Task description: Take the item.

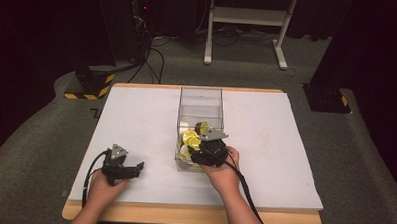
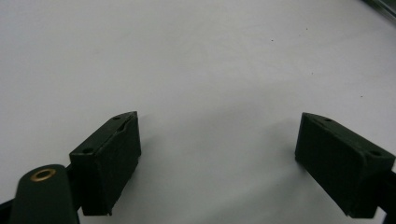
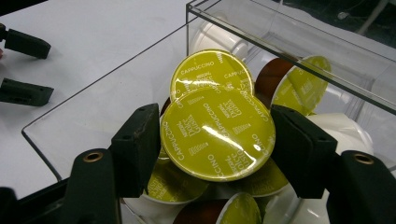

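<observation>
In the clear box (image 1: 201, 99) at mid-bench, the right claw (image 3: 217, 140) was closed on a cappuccino capsule (image 3: 217, 133) — a pad on each side of its rim, yellow-green foil lid facing the camera. The high view put the right claw (image 1: 208, 148) at the box's near end, reaching in over the near wall.

Handling, as a judgement: the capsule looked light, a thin plastic cup with a foil top. Fairly stiff at the rim, softer on the cup wall, and the foil would dent or puncture easily. The glossy surface could slip. Best hold is across the rim, as it was here, with modest squeeze — never pads on the foil.

Contents: a loose pile of similar capsules, a second cappuccino one (image 3: 211, 70) just behind and touching the held one, a brown-bodied capsule (image 3: 289, 81) to the right, white-bodied ones (image 3: 348, 130) beneath and beside. The pile sat at the near end; the far end of the box looked bare.

The left claw (image 2: 217, 163) stood wide open with nothing between its pads, low over the white bench (image 2: 196, 56), well apart from the box.
</observation>
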Tool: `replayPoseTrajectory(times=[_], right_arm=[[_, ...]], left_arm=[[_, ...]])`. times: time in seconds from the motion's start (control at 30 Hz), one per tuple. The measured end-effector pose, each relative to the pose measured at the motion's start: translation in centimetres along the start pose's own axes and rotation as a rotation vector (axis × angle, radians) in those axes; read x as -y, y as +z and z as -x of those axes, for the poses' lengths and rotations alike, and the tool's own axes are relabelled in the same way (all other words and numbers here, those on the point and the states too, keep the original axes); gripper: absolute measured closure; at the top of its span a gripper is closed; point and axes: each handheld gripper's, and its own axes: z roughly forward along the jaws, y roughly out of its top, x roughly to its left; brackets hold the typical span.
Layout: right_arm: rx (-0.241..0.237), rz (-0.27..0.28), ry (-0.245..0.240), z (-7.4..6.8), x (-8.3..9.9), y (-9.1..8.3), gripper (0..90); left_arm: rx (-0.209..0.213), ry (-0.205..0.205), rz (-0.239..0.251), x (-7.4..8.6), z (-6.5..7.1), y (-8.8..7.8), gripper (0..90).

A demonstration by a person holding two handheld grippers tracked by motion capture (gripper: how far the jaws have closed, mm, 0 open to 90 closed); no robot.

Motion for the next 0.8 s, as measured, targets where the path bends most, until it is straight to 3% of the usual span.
replayPoseTrajectory(times=[0.27,0.8], right_arm=[[-0.007,0.003,0.006,0.1,0.0,-0.1,37.6],[-0.01,0.078,0.029,0.1,0.2,-1.3,38.0]], left_arm=[[0.0,-0.012,0.011,0.0,0.1,0.1,14.4],[0.001,0.001,0.0,0.0,0.0,0.0,14.4]])
